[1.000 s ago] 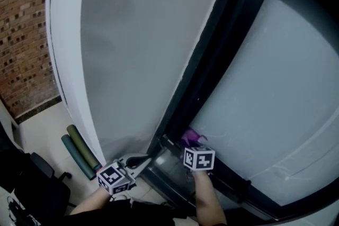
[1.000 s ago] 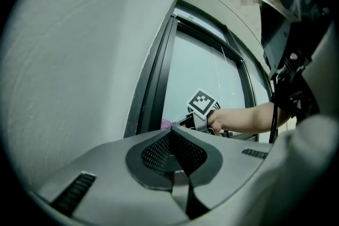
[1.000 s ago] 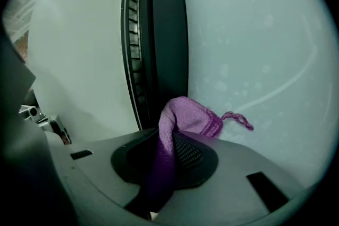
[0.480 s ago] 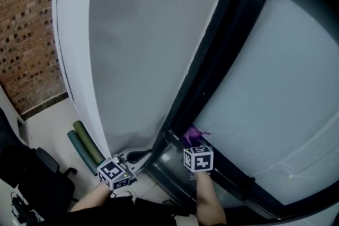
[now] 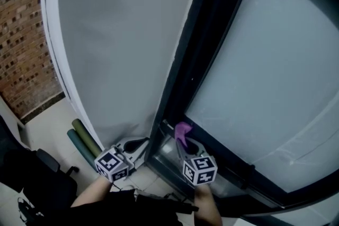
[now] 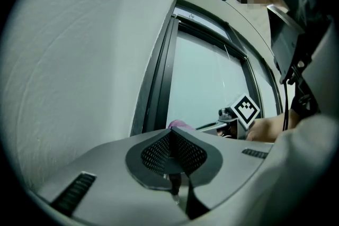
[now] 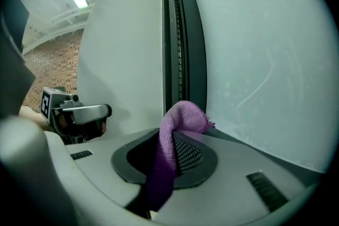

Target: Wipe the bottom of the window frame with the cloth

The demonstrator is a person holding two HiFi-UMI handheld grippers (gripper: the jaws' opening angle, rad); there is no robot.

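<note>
The right tool (image 5: 183,139) is pinching the purple cloth (image 5: 183,130). In the right gripper view the jaws close on a fold of it (image 7: 179,120), with a bunched end poking past the tips and a tail hanging down between them. That end sits at the near corner of the window frame, where the dark upright (image 5: 185,55) meets the bottom rail (image 5: 233,165). It is hard against the corner, or just short of it; I cannot tell whether the fabric touches the rail. From the cloth, the rail lies just ahead and a little below. Its long axis runs away from the corner toward the person's right along the foot of the glass (image 5: 265,82), slanting down-right in the head view. The stroke this calls for, I judge, is a sideways drag rightward along that line, with the cloth pressed down, and almost the whole rail looks still to be wiped. The left tool (image 5: 139,144) is pressed together on nothing, its tips meeting in its own view (image 6: 170,133). It hangs by the pale wall (image 5: 116,61), on the far side of the upright from the rail, so the right one is plainly the nearer.
</note>
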